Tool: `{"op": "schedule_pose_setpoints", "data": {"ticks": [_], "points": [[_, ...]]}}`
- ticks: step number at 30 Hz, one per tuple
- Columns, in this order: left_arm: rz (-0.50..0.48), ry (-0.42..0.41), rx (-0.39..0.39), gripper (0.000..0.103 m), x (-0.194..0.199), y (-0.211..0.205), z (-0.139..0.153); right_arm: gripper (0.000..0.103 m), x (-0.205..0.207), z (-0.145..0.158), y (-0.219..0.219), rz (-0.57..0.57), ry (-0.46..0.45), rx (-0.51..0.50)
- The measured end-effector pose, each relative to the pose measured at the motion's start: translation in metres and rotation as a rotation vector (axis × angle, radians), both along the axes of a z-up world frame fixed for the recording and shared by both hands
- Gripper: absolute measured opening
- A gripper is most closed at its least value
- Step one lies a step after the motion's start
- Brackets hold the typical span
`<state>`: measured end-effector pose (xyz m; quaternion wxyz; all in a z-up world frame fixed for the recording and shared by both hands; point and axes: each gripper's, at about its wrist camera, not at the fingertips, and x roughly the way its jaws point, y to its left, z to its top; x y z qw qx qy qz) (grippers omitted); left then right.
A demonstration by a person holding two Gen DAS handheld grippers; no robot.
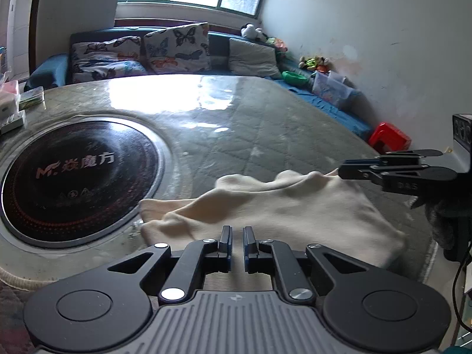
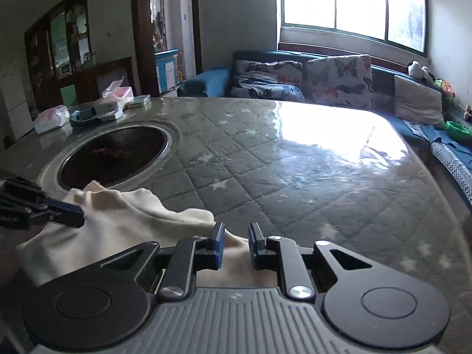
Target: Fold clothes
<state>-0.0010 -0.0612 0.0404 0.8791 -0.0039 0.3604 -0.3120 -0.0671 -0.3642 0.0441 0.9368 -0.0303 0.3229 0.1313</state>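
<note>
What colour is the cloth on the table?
The cloth is plain cream, clearest in the left wrist view.

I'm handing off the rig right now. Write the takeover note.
Left claw: jaws slightly apart, holding nothing, over the near edge of the cream garment.
Right claw: open, empty, at the garment's other edge.
Garment lies bunched on the quilted table, beside the round cooktop.
Done: no neat fold visible.
Left: grip both edges, flatten, fold.
</note>
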Motion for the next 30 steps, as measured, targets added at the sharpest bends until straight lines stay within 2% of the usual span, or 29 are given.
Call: {"op": "schedule_pose_setpoints", "data": {"ticks": [5, 11, 16, 20, 23, 25, 28, 30], "points": [[-0.063, -0.027, -0.024, 0.008, -0.016, -0.014, 0.008, 0.016, -0.037, 0.012, -0.006, 0.062, 0.002, -0.052], [-0.134, -0.033, -0.016, 0.008, -0.035, -0.033, 0.003, 0.014, -0.073, -0.003, 0.009, 0.12, 0.007, -0.054], [-0.137, -0.03, 0.037, 0.008, -0.041, -0.038, -0.012, 0.011, -0.083, -0.018, 0.003, 0.107, -0.001, -0.041], [-0.127, -0.03, 0.024, 0.008, -0.044, -0.032, -0.01, 0.011, -0.086, -0.011, 0.008, 0.131, -0.014, -0.081], [-0.118, -0.036, 0.021, 0.009, -0.046, -0.028, -0.009, 0.011, -0.083, -0.005, 0.008, 0.138, -0.029, -0.059], [-0.112, -0.039, 0.02, 0.009, -0.048, -0.025, -0.008, 0.011, -0.078, -0.012, 0.009, 0.139, 0.001, -0.06], [-0.102, -0.043, 0.019, 0.016, -0.051, -0.02, -0.006, 0.011, -0.078, -0.014, 0.011, 0.142, 0.004, -0.078], [-0.096, -0.047, 0.018, 0.017, -0.053, -0.018, -0.006, 0.012, -0.079, -0.006, 0.014, 0.152, -0.012, -0.083]]}}
